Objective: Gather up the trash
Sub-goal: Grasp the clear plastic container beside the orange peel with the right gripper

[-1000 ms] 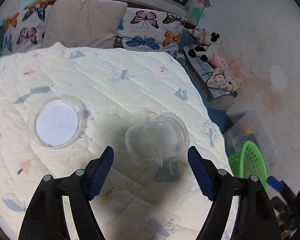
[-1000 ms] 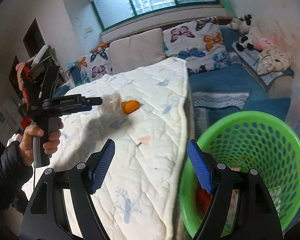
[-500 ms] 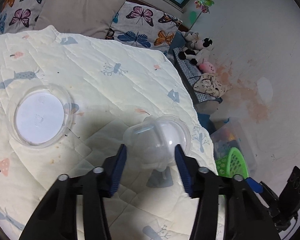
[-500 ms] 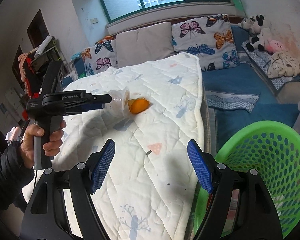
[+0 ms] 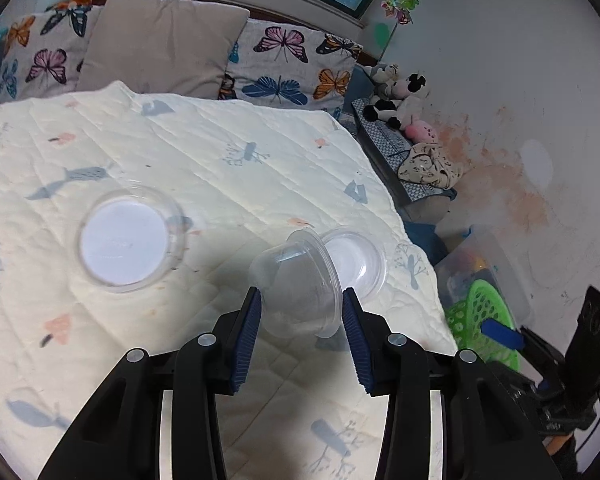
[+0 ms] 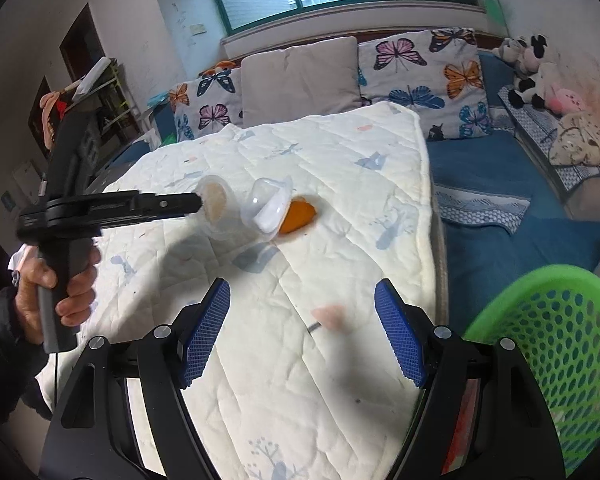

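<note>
My left gripper [image 5: 302,316] is shut on a clear plastic cup [image 5: 296,284], held tilted just above the quilt; from the right wrist view the cup [image 6: 214,202] sits at the left gripper's tip. A second clear cup [image 5: 358,260] lies on its side right behind it, also in the right wrist view [image 6: 266,208], with an orange peel [image 6: 298,216] beside it. A clear round lid [image 5: 126,236] lies flat to the left. My right gripper [image 6: 302,332] is open and empty above the quilt's near edge. The green trash basket [image 6: 560,344] stands at its right.
The quilt-covered table [image 5: 220,168] ends at the right, with the green basket [image 5: 480,320] on the floor beyond. Butterfly cushions [image 5: 292,64] and plush toys [image 5: 396,96] line the blue bench behind. A clear storage box [image 5: 476,256] stands by the wall.
My left gripper moved in on the nearer clear cup, closed on it and tipped it up off the quilt. My right gripper shifted left, away from the basket, and stayed open.
</note>
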{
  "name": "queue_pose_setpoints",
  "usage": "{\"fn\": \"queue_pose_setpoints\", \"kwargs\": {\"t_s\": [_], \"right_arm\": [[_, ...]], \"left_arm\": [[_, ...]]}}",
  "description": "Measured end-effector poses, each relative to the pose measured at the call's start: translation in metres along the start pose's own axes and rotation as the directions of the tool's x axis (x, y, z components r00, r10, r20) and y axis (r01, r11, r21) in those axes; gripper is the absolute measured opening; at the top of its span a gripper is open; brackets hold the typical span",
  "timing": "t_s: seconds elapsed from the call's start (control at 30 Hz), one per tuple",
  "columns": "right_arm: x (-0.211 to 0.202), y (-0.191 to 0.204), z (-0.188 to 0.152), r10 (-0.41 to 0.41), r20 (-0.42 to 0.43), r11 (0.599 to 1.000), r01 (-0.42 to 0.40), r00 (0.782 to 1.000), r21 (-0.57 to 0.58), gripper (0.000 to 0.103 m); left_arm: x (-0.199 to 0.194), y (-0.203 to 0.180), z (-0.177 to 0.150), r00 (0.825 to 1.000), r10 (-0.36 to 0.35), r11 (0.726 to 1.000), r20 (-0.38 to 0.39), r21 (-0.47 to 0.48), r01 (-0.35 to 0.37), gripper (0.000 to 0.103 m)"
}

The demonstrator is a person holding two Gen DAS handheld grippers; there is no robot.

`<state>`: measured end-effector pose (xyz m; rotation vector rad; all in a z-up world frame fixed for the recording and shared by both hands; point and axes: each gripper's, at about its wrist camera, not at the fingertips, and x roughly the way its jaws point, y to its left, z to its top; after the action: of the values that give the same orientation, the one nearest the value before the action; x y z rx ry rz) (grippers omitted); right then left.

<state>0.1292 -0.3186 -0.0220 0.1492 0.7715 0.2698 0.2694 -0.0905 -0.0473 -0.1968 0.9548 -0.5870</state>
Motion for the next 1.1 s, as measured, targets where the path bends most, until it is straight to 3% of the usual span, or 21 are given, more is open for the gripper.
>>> {"fn": "queue_pose_setpoints", "kwargs": {"t_s": [0.27,0.5,0.73,0.93,1.1], "right_arm": [[0.034,0.011,0.015,0.011,-0.03,1.0,-0.012,1.0,-0.029,0.075],[0.063,0.019,0.029,0.039,-0.055,0.999,-0.04,0.998,-0.017,0.066],[0.085,0.018,0.046,0.086,-0.064,0.995,-0.083,0.994,0.047,0.059],[0.096,0.024,0.049,0.087,-0.069,0.995,-0.084,0.994,0.045,0.057],[0.095,0.037,0.05,0.143,-0.048,0.99,-0.142,0.989,0.01,0.057]], "left_arm": [[-0.038,0.019,-0.01,0.999,0.027,1.0,0.036,-0.013,-0.026,0.041],[-0.059,0.031,-0.018,0.998,0.046,0.999,0.054,-0.016,-0.045,0.041],[-0.066,0.039,-0.023,0.997,0.044,0.999,0.059,-0.026,-0.042,0.041],[-0.066,0.049,-0.027,0.998,0.047,0.998,0.052,-0.046,-0.044,0.041],[-0.063,0.055,-0.028,0.998,0.043,0.997,0.046,-0.068,-0.04,0.041]]}}
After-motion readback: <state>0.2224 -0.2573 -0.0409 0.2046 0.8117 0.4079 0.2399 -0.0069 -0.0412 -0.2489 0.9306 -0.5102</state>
